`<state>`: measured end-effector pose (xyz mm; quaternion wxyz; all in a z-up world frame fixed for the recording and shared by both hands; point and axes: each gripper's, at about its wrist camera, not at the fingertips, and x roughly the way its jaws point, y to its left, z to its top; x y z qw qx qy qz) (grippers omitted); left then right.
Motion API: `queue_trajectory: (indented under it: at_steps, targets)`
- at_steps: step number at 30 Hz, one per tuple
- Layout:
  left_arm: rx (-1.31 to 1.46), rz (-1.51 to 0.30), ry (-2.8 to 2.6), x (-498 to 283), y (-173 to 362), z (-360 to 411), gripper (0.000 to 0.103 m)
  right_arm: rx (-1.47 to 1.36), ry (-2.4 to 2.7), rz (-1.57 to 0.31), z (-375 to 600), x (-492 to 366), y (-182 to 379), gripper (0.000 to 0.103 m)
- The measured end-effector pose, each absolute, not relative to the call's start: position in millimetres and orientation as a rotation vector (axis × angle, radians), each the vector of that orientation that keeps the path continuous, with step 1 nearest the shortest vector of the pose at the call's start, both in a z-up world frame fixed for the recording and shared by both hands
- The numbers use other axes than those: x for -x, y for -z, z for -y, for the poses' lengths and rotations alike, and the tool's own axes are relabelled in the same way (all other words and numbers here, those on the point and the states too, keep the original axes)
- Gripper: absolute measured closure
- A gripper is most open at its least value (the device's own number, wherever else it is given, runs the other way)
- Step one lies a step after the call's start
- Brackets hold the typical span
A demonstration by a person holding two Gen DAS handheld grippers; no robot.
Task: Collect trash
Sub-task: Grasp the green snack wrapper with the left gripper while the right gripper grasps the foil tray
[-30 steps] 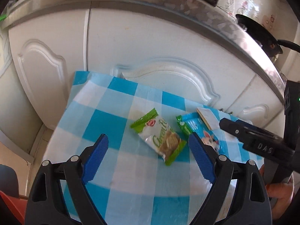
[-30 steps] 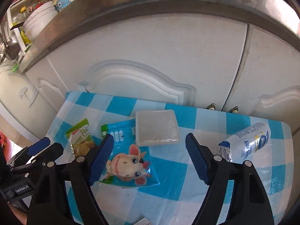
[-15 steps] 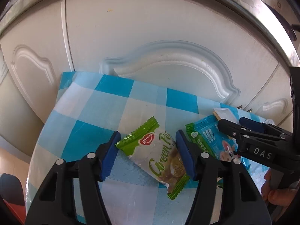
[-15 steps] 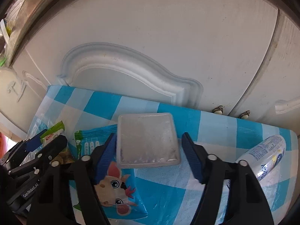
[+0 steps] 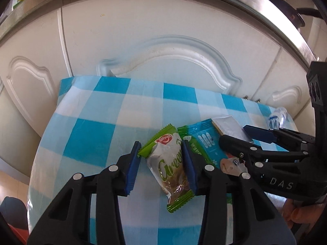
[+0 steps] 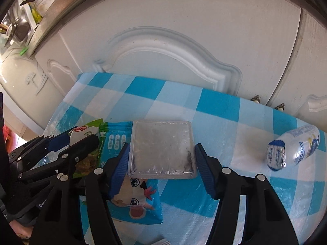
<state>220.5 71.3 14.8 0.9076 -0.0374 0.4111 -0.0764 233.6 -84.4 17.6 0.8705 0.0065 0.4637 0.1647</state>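
1. The blue-and-white checked tablecloth [image 5: 98,143] covers a table that stands against the white cabinet doors [image 5: 163,47]. All the trash lies on this cloth.
2. The left gripper [image 5: 161,163] reaches down over the cloth with its jaws closing. The green-and-white snack wrapper [image 5: 169,167] lies between its blue pads [image 5: 132,167]. The right-hand pad sits against the wrapper's edge; the left-hand pad touches only the wrapper's green top corner, so the wrapper is not yet pinched.
3. The right gripper [image 6: 161,169] has its jaws about half spread, one on each side of the clear square plastic tray [image 6: 161,151]. The left-hand pad [image 6: 119,169] sits at the tray's edge. The right-hand pad stands just off the tray's other edge.
4. The blue cartoon snack bag [image 6: 137,204] lies flat under the tray, its printed animal face showing between the right gripper's fingers. Its green end lies just beside the green-and-white wrapper.
5. The clear square tray rests on top of the blue bag. Whether anything is in it cannot be told.
6. The small white bottle [image 6: 294,149] lies on its side at the cloth's right side, well apart from both grippers, its foil-covered mouth turned toward the tray.
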Motion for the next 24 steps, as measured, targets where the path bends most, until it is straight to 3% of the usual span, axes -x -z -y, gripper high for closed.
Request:
queue_trajectory:
  at_steps: [11, 24]
  targets:
    - [0.091, -0.872, 0.253, -152, -14, -89, 0.067, 0.012, -0.397, -0.986, 74, -153, -20, 0.04]
    - [0.252, -0.842, 0.257, -90, -18, -147, 0.073, -0.204, -0.345, -0.881, 91, -79, -37, 0.04]
